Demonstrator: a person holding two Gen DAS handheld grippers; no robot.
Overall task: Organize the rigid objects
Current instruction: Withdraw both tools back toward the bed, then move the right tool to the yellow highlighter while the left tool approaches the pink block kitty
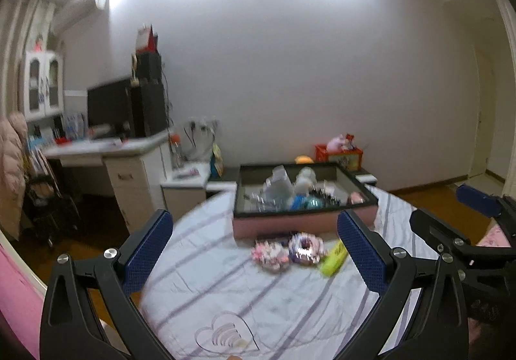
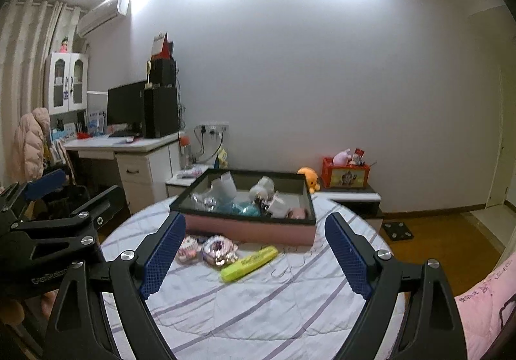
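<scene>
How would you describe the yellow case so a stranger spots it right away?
Find the pink box on the striped bedspread. Three items lie in front of it; the yellow case is rightmost, long and flat, unlike the two round sparkly ones beside it.

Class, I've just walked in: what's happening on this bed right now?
A person holds two grippers, left gripper and right gripper, both open and empty above the striped bedsheet. Ahead sits a pink box already holding items. Two sparkly donut-shaped trinkets and a yellow-green case lie before it, untouched.
</scene>
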